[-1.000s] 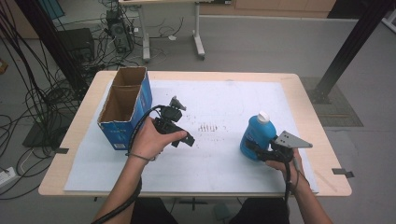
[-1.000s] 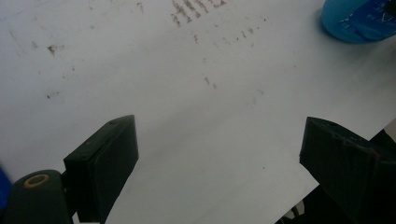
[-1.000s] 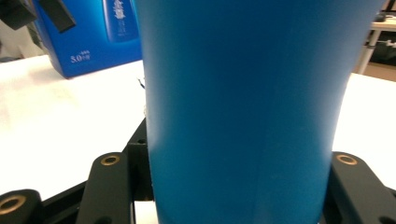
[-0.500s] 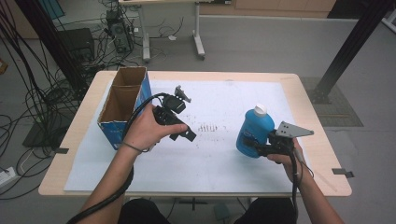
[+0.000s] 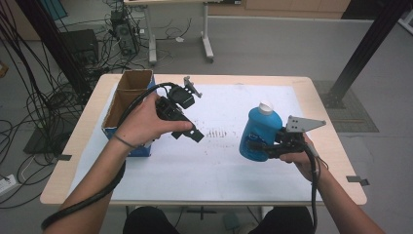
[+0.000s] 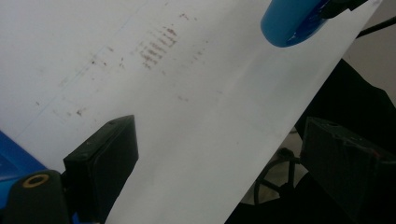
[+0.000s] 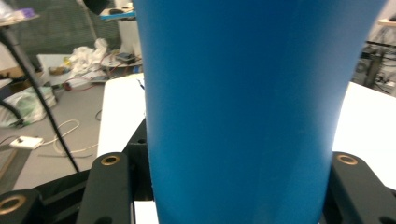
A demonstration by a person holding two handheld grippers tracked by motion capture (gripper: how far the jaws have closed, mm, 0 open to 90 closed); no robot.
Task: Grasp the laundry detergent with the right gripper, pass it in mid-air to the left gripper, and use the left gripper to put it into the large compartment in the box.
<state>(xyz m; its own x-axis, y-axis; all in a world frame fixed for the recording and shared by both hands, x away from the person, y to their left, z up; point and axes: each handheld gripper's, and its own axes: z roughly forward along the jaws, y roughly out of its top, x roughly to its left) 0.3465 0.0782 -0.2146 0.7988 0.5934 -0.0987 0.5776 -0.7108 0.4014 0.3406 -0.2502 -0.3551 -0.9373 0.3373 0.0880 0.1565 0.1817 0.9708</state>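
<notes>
A blue bottle (image 5: 258, 131) with a white cap is held tilted just above the white sheet (image 5: 219, 165), right of centre. My right gripper (image 5: 259, 146) is shut on its lower body. In the right gripper view the blue bottle (image 7: 243, 107) sits tight between both black jaws of my right gripper (image 7: 229, 182). My left gripper (image 5: 192, 131) hovers beside the cardboard box (image 5: 127, 97), open with nothing in it. In the left gripper view my left gripper (image 6: 222, 135) has its jaws wide apart over the sheet, with the bottle's base (image 6: 292, 21) at the top right.
The open cardboard box with blue sides stands at the table's left. Faint brown marks (image 5: 216, 131) stain the sheet's middle. The wooden table edge (image 5: 336, 146) borders the sheet on the right. Cables and a desk's legs (image 5: 207, 44) lie on the floor beyond.
My right gripper has carried the bottle a little left and up. My left gripper has risen and moved slightly farther from the person, staying open.
</notes>
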